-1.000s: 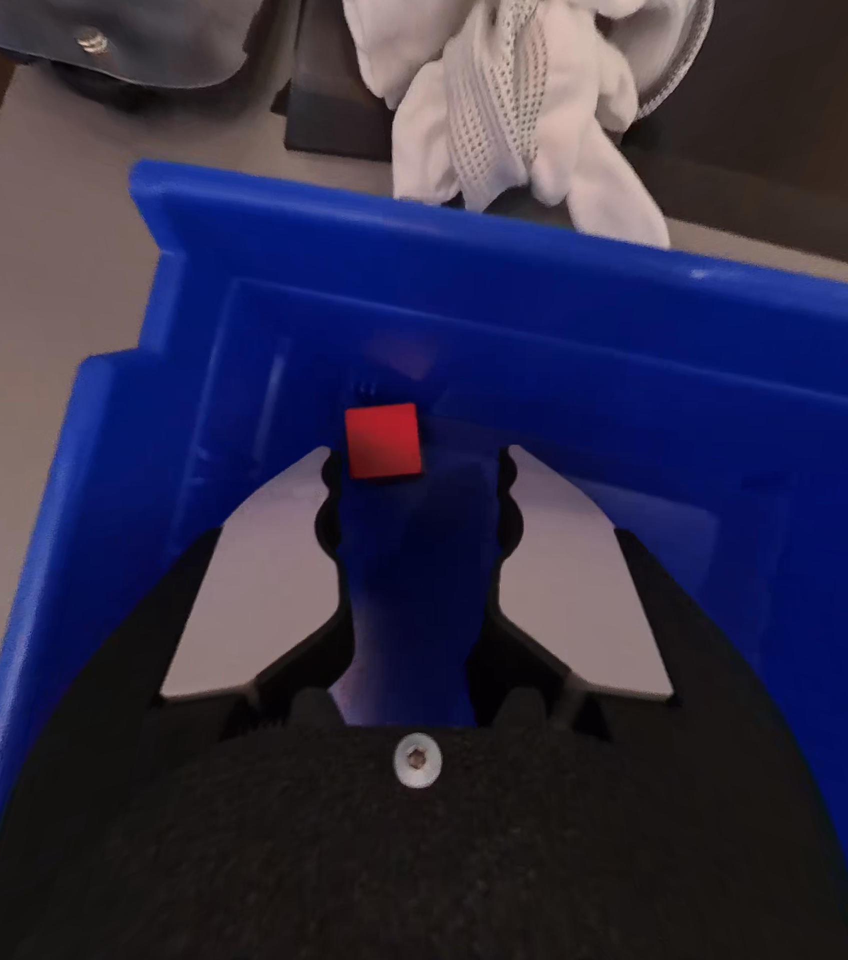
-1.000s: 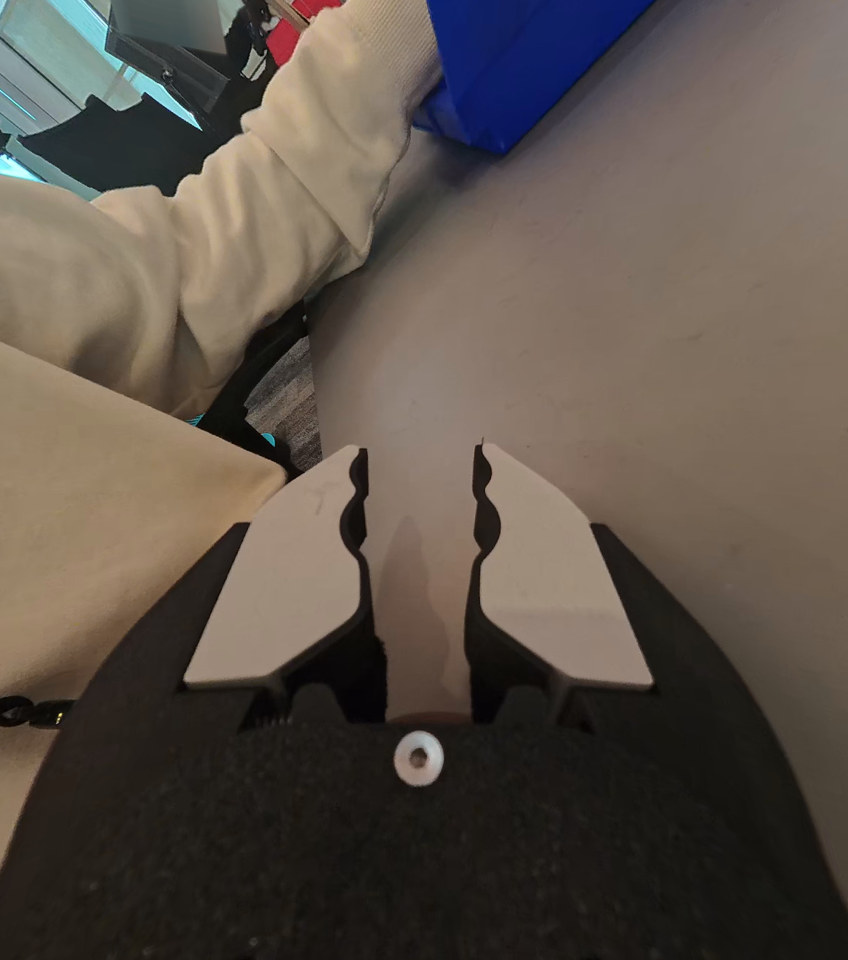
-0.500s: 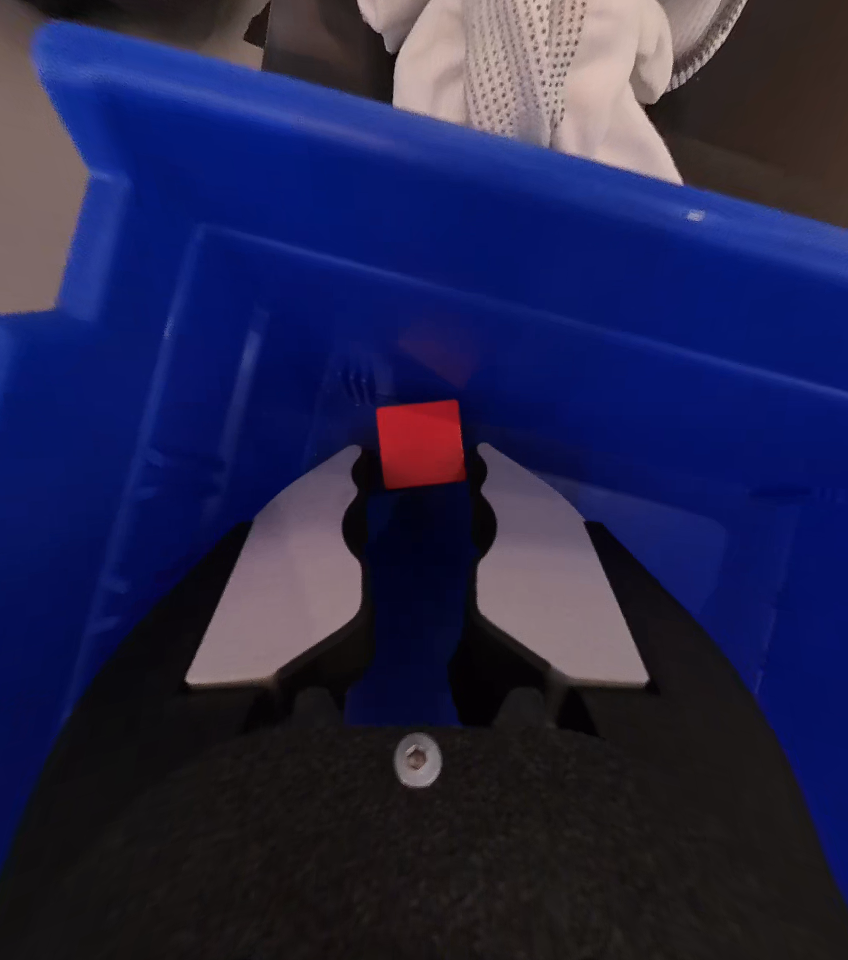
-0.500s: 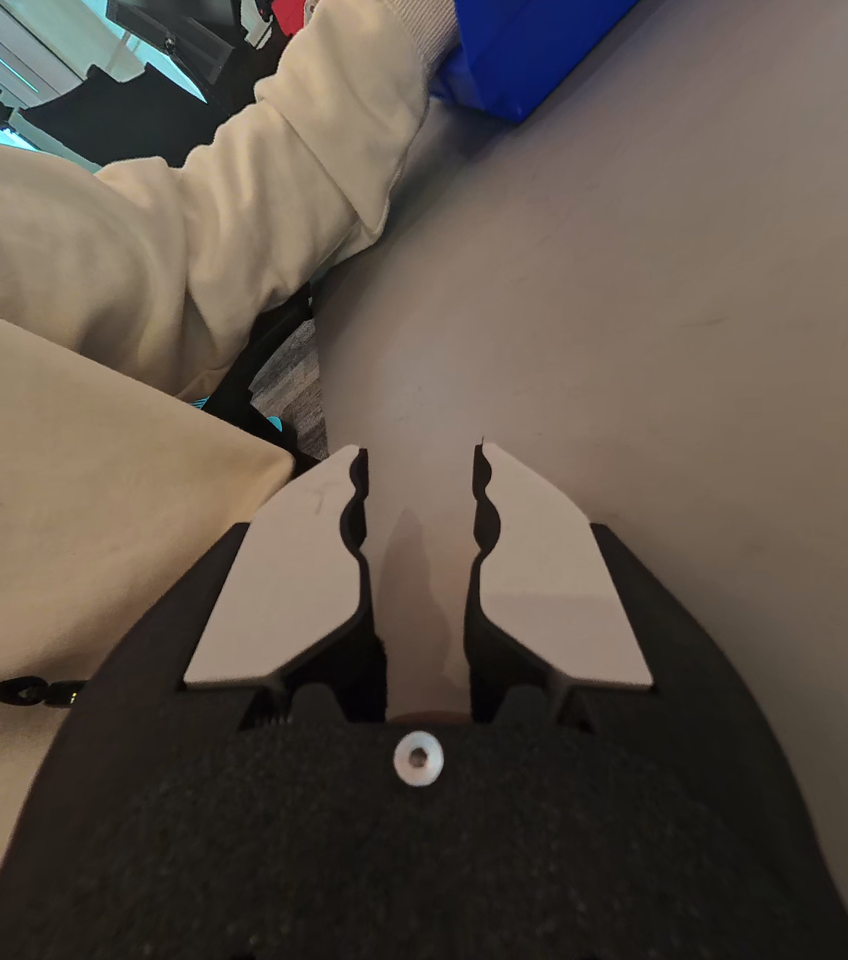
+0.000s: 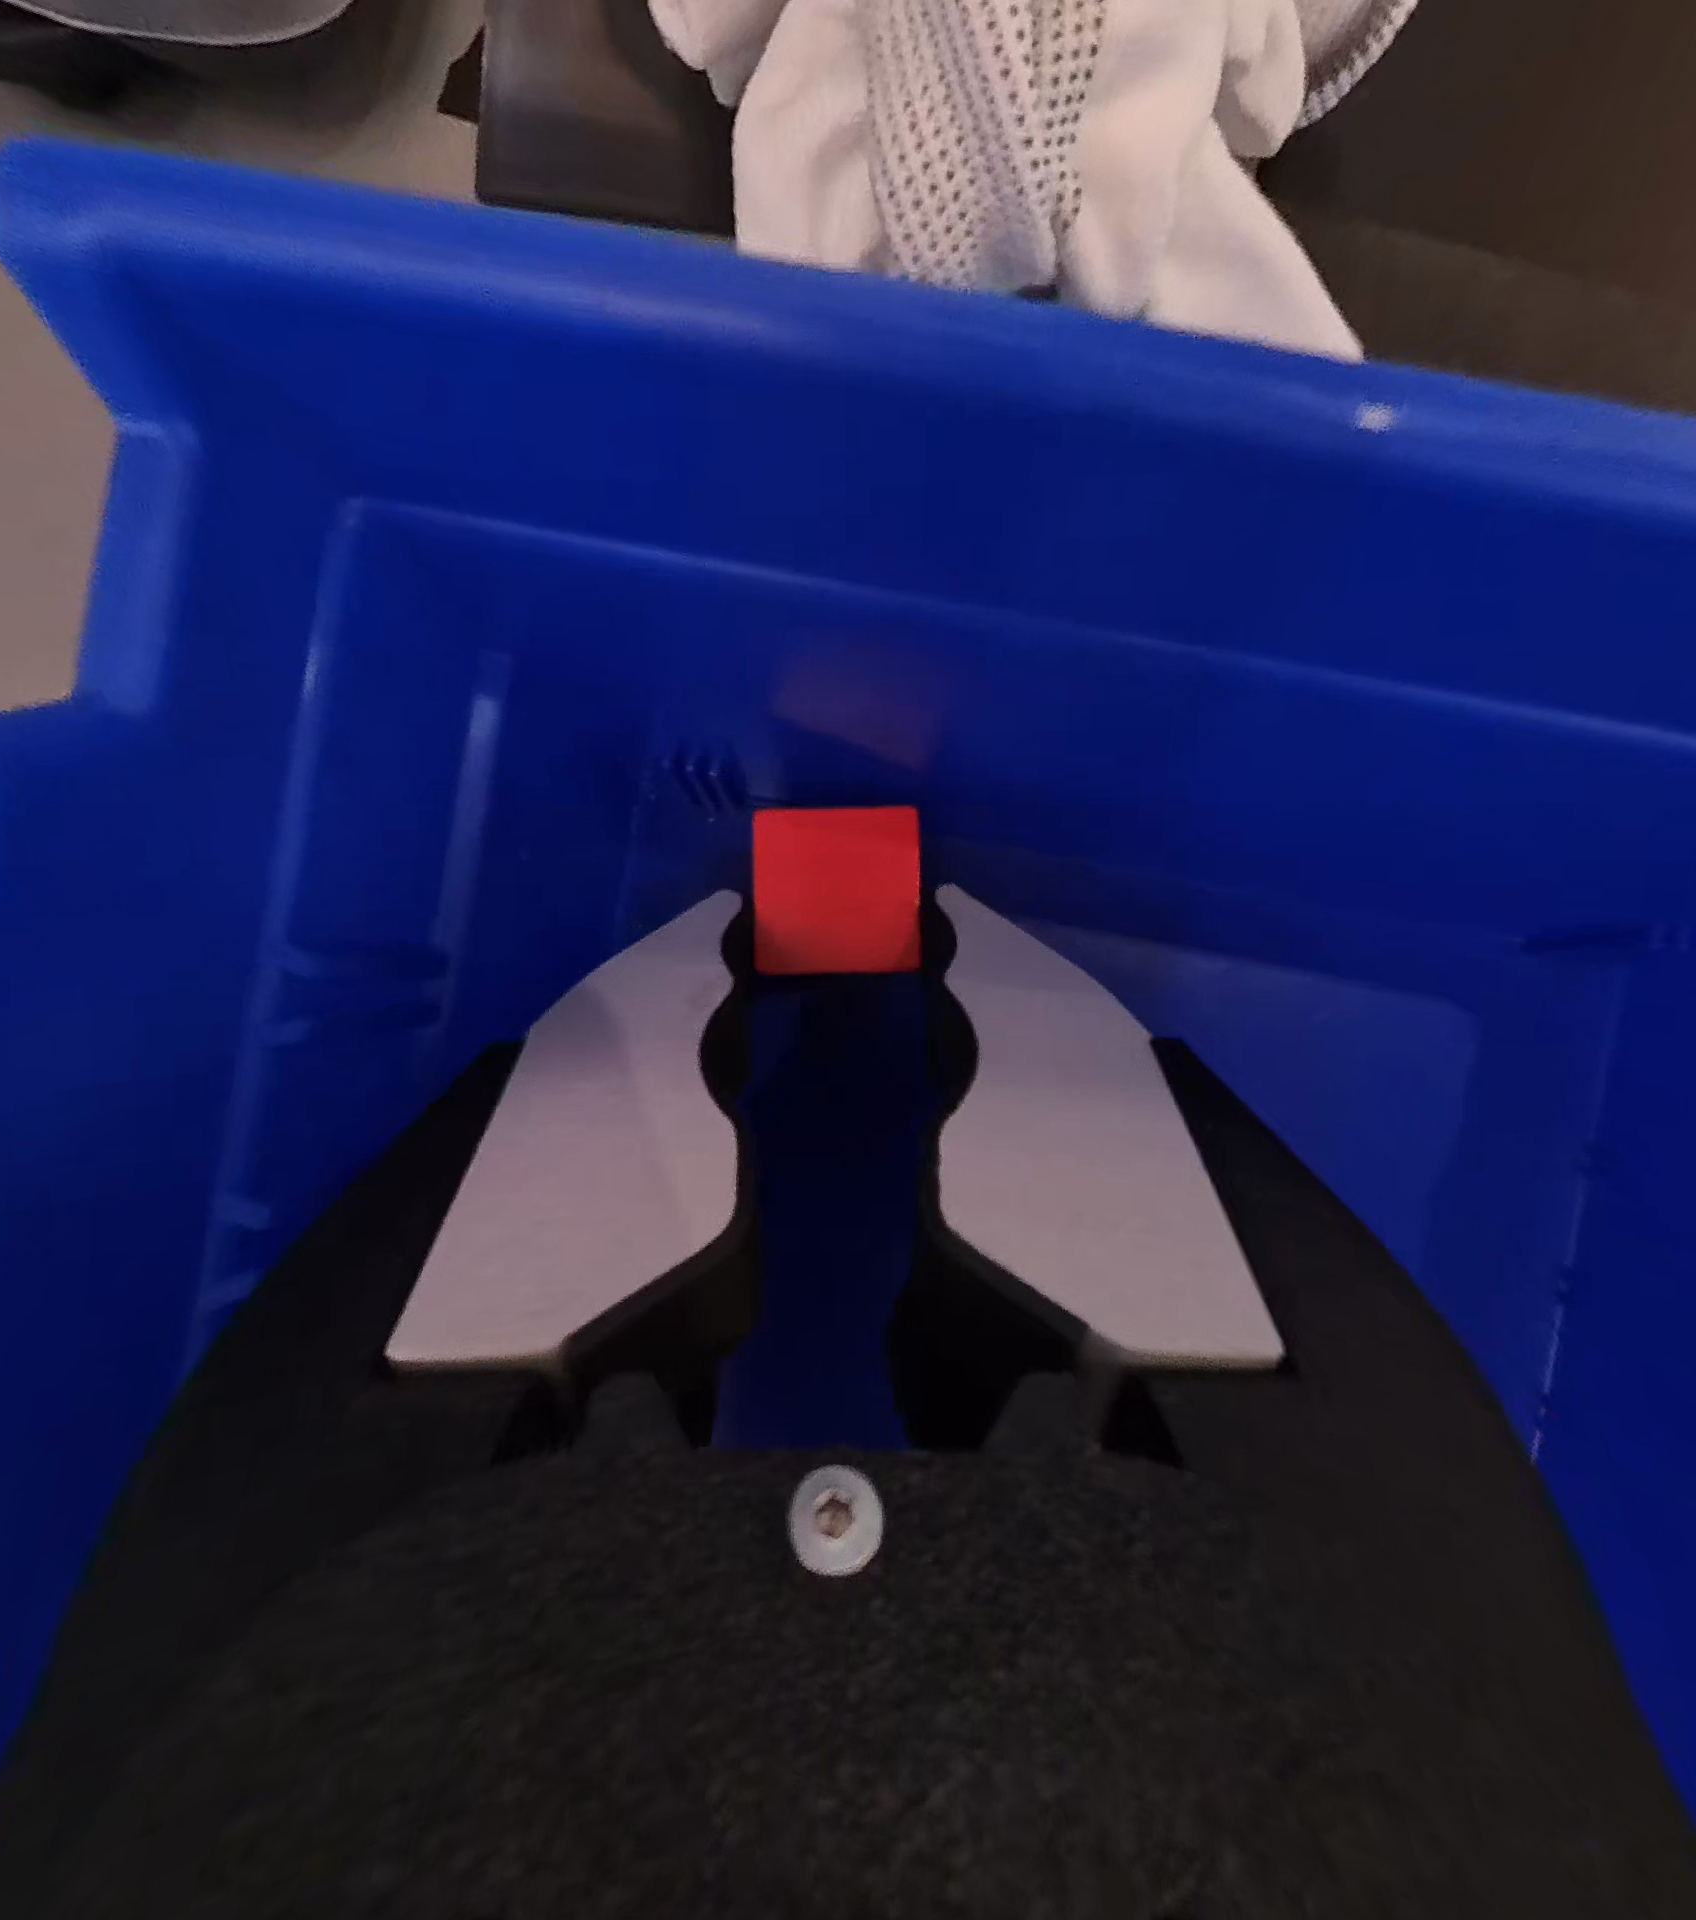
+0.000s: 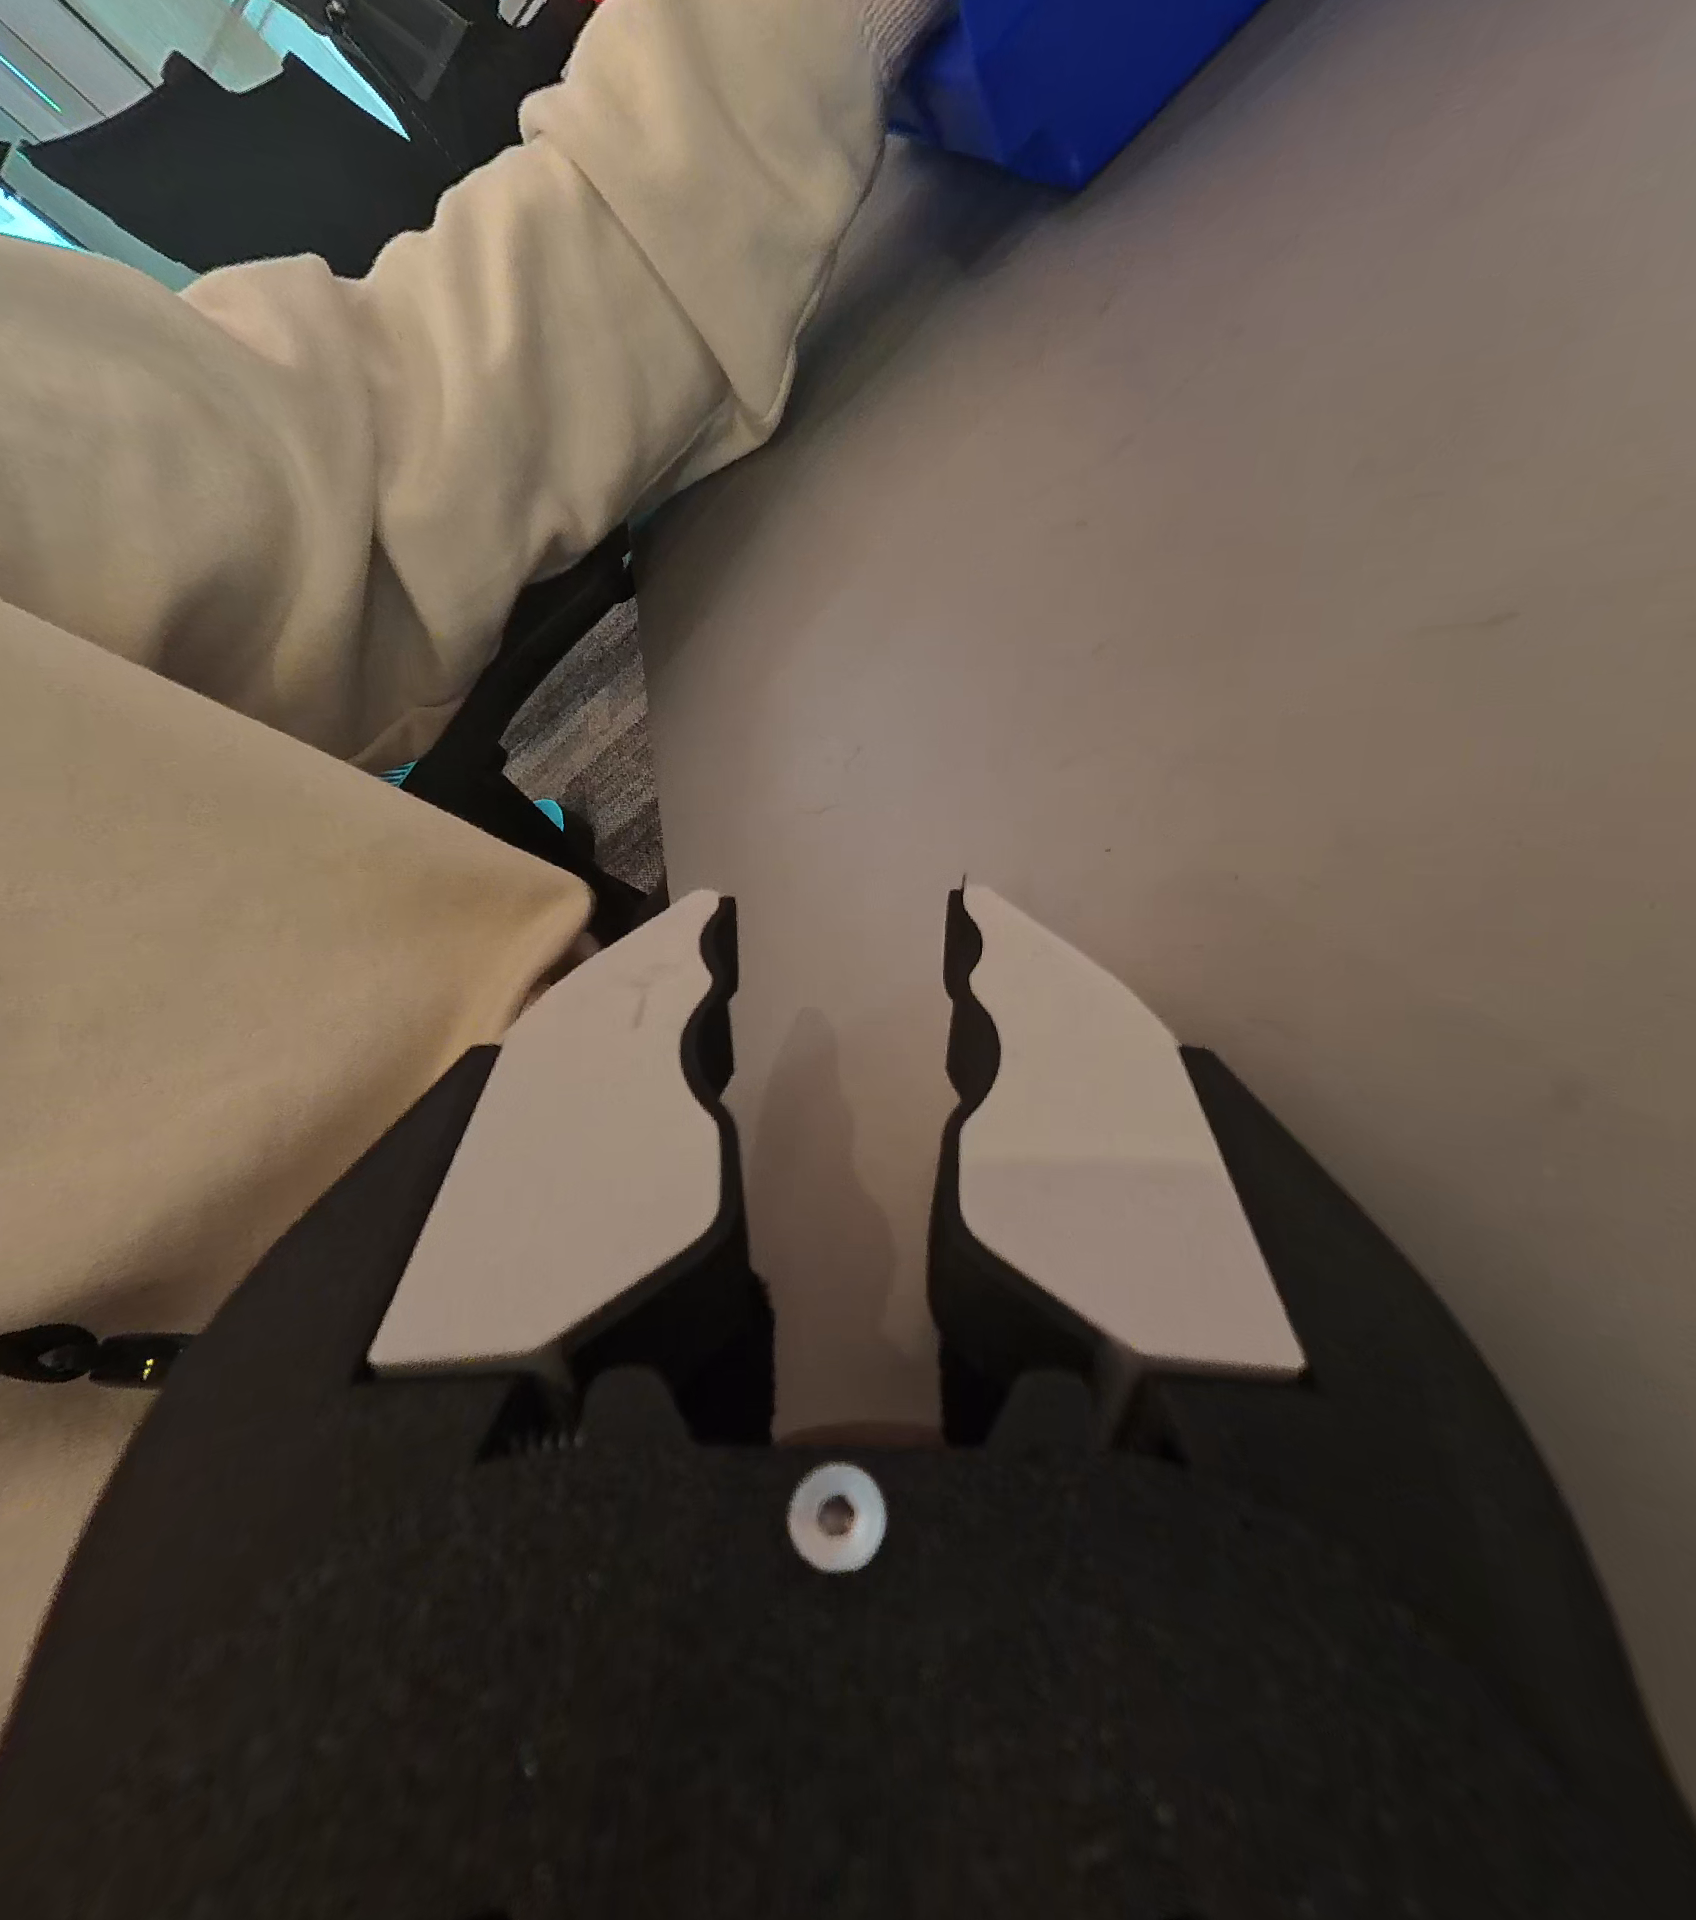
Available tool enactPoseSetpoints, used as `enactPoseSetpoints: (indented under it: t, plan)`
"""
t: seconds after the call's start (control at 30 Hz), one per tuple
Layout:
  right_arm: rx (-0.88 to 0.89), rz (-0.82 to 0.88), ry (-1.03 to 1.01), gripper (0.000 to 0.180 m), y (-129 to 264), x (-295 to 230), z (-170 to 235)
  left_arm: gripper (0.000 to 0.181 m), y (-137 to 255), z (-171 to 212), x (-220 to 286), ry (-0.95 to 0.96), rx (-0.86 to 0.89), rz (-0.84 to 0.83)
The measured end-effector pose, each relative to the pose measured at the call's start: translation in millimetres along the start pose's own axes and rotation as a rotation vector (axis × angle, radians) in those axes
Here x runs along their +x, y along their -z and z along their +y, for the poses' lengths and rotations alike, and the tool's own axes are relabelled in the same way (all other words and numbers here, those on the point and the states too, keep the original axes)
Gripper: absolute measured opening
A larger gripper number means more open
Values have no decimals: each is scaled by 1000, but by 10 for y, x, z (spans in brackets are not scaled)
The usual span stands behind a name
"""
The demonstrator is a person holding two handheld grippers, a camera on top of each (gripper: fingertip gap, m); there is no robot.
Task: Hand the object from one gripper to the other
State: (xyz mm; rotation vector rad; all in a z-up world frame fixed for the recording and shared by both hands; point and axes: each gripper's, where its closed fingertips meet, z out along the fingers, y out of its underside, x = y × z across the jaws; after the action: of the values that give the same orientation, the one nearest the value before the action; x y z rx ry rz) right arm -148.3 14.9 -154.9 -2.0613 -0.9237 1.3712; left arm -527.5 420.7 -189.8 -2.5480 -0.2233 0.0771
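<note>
In the left wrist view my left gripper point(image 5: 836, 914) is inside a blue bin point(image 5: 1239, 499), and its two pads press on the sides of a small red cube point(image 5: 836, 888) at the fingertips, close to the bin's far wall. In the right wrist view my right gripper point(image 6: 842, 914) is open with nothing between its fingers, low over a grey table point(image 6: 1291, 623). A corner of the blue bin point(image 6: 1052, 83) shows far off at the top of that view.
A white cloth point(image 5: 1010, 156) and a dark object point(image 5: 595, 135) lie beyond the bin's far wall. A person's cream sleeve point(image 6: 408, 364) reaches toward the bin and fills the left of the right wrist view. Tip to tip, the grippers are about 55 cm apart.
My left gripper moved deeper into the bin, centred on the red cube and closed its fingers onto it. The right gripper has stayed open and almost still.
</note>
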Motion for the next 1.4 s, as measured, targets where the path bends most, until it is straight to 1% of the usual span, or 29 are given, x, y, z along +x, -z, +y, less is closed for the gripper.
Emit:
enactPoseSetpoints:
  t: [0.3, 0.43, 0.53, 0.6, 0.7, 0.77, 0.8, 0.87, 0.93, 1.03, 1.07, 1.13, 1.17, 1.23, 1.27, 1.33, 1.4]
  plan:
    - [45, -6, -29, 37, 32, 17, -63, 29, 255, -228, 94, -58, 150, 9]
    - [73, -7, -38, 37, 86, 47, -142, 29, 489, -425, 182, -128, 270, -14]
    - [108, -3, -40, 38, 207, 101, -342, 29, 737, -577, 354, -219, 380, -15]
    - [141, 5, -24, 39, 331, 131, -575, 29, 958, -671, 510, -282, 453, -10]
    - [195, 35, 48, 39, 547, 148, -1038, 28, 1463, -806, 915, -382, 603, 108]
    - [236, 68, 110, 39, 682, 157, -1426, 29, 1936, -842, 1271, -483, 729, 229]
    - [252, 87, 137, 39, 737, 167, -1635, 29, 2209, -827, 1454, -551, 808, 278]
    - [277, 117, 187, 39, 818, 189, -2090, 28, 2725, -751, 1759, -693, 957, 296]
    - [296, 129, 238, 43, 839, 201, -2566, 28, 3163, -611, 2098, -817, 1052, 337]
    - [292, 83, 346, 47, 798, 104, -3211, 28, 3619, -391, 2599, -1002, 1136, 373]
    - [297, 63, 385, 50, 788, 54, -3396, 28, 3718, -336, 2746, -1071, 1161, 360]
    - [266, 54, 440, 57, 759, 47, -3641, 28, 3849, -266, 2992, -1208, 1208, 287]
    - [252, 43, 446, 59, 748, 71, -3716, 28, 3891, -223, 3103, -1282, 1229, 243]
    - [231, -31, 419, 63, 763, 111, -3782, 28, 3946, -159, 3305, -1404, 1267, 131]
    - [246, -74, 408, 62, 807, 125, -3811, 28, 3953, -126, 3398, -1448, 1275, 89]
    - [260, -132, 398, 54, 888, 195, -3818, 28, 3960, -102, 3549, -1494, 1307, 30]
    - [224, -197, 412, 30, 950, 220, -3732, 28, 3885, -131, 3648, -1506, 1297, 20]
